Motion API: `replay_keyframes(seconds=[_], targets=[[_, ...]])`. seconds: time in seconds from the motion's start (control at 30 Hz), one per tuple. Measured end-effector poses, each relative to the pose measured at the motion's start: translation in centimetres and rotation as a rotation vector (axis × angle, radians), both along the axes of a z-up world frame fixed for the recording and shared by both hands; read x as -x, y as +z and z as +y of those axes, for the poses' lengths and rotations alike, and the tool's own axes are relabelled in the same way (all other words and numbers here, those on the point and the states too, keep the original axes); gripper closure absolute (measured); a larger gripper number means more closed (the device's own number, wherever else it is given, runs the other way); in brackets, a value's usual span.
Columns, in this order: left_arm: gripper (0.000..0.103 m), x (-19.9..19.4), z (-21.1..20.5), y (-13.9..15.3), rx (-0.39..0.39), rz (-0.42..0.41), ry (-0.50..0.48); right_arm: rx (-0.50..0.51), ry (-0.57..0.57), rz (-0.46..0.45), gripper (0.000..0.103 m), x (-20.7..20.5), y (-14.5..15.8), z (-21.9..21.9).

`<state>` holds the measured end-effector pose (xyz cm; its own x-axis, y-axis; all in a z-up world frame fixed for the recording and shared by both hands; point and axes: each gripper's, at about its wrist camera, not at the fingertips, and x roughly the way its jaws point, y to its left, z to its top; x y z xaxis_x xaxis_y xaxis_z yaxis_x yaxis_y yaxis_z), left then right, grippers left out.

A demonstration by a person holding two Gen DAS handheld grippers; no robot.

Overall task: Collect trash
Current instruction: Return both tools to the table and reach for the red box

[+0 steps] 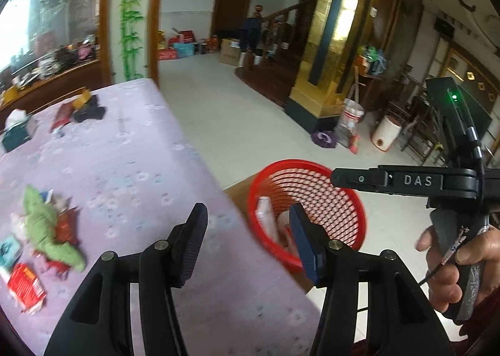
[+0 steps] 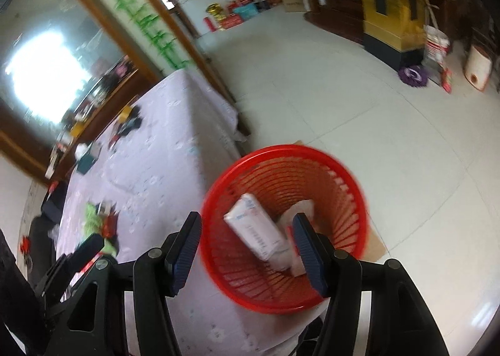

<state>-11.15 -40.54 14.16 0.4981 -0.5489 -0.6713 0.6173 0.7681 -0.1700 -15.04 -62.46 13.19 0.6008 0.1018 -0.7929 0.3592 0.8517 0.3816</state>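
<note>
A red mesh basket (image 1: 331, 209) (image 2: 339, 196) stands on the floor beside the lilac-clothed table (image 1: 140, 152) (image 2: 162, 149). Inside it lie a white packet (image 2: 253, 231) and other pale wrappers. My left gripper (image 1: 247, 215) is open and empty, straddling the table edge and the basket's near rim. My right gripper (image 2: 247, 221) hangs open over the basket with nothing between its pads; the left wrist view shows it (image 1: 390, 181) held by a hand (image 1: 459, 265). A green crumpled wrapper (image 1: 47, 228) (image 2: 90, 215), red scraps and a red box (image 1: 26, 284) lie on the table's left.
At the table's far end sit a teal tissue box (image 1: 17, 134), a red packet (image 1: 62, 115) and dark cloth (image 1: 89, 112). White tiled floor (image 1: 234, 112) spreads beyond the basket. A gold pillar (image 1: 331, 52), buckets (image 1: 351, 115) and a purple mop head (image 1: 325, 138) stand further off.
</note>
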Motion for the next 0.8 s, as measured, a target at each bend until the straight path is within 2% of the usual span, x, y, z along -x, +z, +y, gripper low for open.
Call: replay_keyframes(seconds=[0.3,0.8], targets=[[0.050,0.7,7.6,-0.2,-0.004,0.019,0.135,0.006,0.172,0.006,0.038,-1.5,0.1,7.8],[0.050,2.2,18.0,-0.4,-0.023,0.036,0.303,-0.018,0.371,0.034,0.038,-2.8,-0.6,18.0]])
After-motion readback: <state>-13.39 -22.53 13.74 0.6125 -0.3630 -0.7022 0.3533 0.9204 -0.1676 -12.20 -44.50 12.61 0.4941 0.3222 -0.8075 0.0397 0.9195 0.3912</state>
